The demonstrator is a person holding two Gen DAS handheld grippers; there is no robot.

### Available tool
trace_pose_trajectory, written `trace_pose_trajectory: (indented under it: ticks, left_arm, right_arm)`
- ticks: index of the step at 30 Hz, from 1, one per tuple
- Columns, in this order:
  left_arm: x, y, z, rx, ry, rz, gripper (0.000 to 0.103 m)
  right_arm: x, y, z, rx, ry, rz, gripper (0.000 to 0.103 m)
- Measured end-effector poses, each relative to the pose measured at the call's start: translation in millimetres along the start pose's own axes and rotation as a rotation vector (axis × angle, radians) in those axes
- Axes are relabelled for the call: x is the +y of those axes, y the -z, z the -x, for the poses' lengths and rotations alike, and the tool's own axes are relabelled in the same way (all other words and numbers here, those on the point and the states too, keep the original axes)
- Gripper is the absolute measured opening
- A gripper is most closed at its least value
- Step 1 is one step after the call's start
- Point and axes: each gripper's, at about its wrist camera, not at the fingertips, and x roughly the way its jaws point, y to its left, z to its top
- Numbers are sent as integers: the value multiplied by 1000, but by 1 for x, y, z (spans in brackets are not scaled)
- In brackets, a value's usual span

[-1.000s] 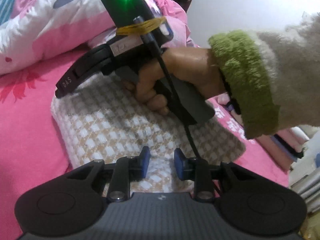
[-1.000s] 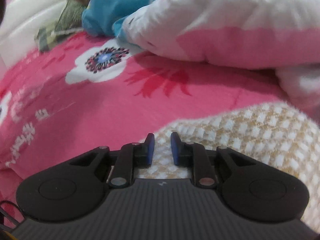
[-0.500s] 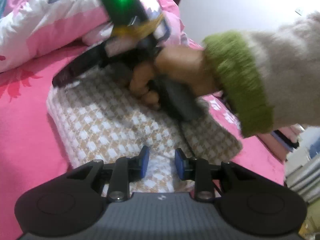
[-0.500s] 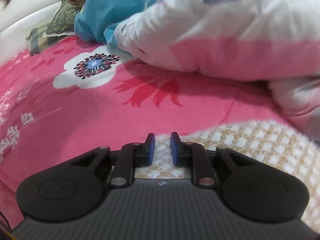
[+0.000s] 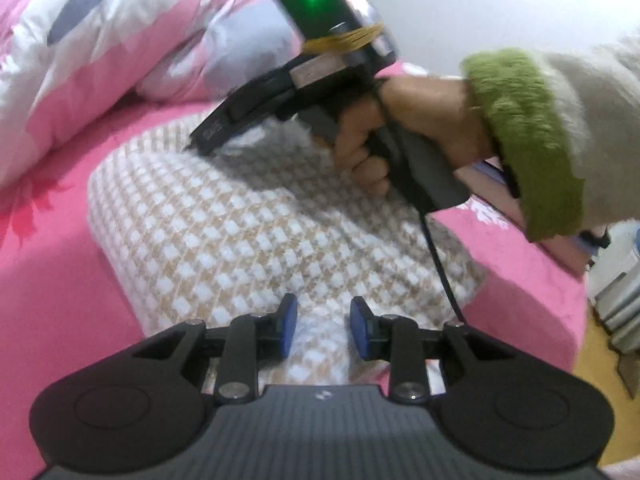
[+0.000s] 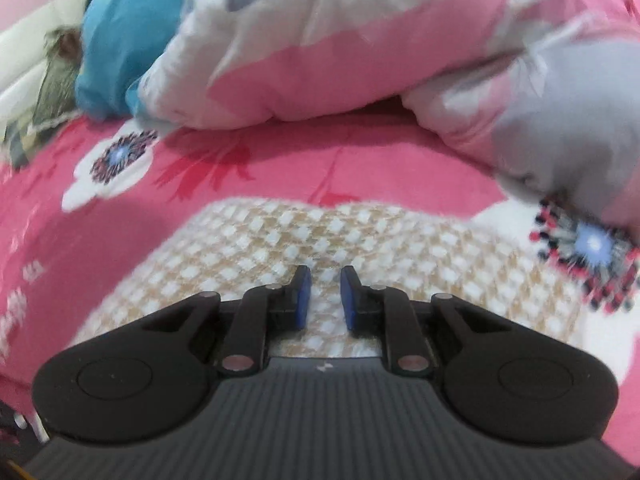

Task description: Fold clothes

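A folded beige-and-white checked garment [image 5: 248,232] lies flat on the pink bed sheet [image 5: 48,288]. My left gripper [image 5: 323,330] hovers open over its near edge, with only cloth showing below the gap. In the left wrist view a hand in a green-cuffed sleeve [image 5: 520,140] holds my right gripper [image 5: 198,142], whose tip is at the garment's far edge. In the right wrist view the right gripper [image 6: 325,298] is narrowly open above the garment [image 6: 360,248], with nothing between its blue pads.
A bulky pink, white and grey quilt [image 6: 340,48] lies just beyond the garment. A blue bundle [image 6: 116,40] sits at the far left. The bed's right edge [image 5: 576,320] drops to a floor with grey objects.
The right gripper drew back from the garment's edge and rose, so more checked cloth lies ahead of it. The left gripper kept its place and gap.
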Motion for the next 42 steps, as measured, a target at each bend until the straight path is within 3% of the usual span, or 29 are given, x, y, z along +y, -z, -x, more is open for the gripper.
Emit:
trace_pose_trajectory:
  ticks: [4,6,8,10,12,16,22,25,28,31,34,36,39,42]
  left_arm:
    - [16,-28,38,-82,-50,159,57]
    - [30,-39,41,-122,-89,237,57]
    - [43,-45,17,-87,-109,282,54]
    - [46,-38,-17,-14,-126,247,52]
    - [45,-38,-21,-14,-144,227,52]
    - [44,-43,-16,-44,-177,197,52]
    - [41,-49,-9,-89,-226,152,54]
    - [48,-48,-27,-78,-247,141,59]
    - [49,-47,-38,-73,-242,131,62]
    - [49,-49,-35,-54,-247,145,64]
    - [53,-47,-35,-61,-240,158,65]
    - [53,-46,-36,-67,-237,159,65]
    - [50,-46,-38,-73,-239,153,65]
    - [47,-51,-40,-59,-251,166,71]
  right_arm:
    - [-4,-23,50,-3,-1,36,16]
    - [-3,-24,76,-3,-30,79,16]
    - [0,-12,78,60,-63,110,16]
    - [2,11,59,175,-56,149,15]
    - [-2,41,38,236,-33,161,15]
    - [-6,45,42,224,-25,141,14]
    - [-3,25,87,196,41,188,15]
    - [-16,31,59,234,101,207,15]
    - [-32,53,25,275,98,216,14]
    - [-32,34,36,318,104,216,14]
    - [-38,0,59,229,144,176,14]
    - [-47,-12,52,180,172,162,14]
    - [-66,5,-6,242,207,226,13]
    - [-69,16,-15,223,200,328,12]
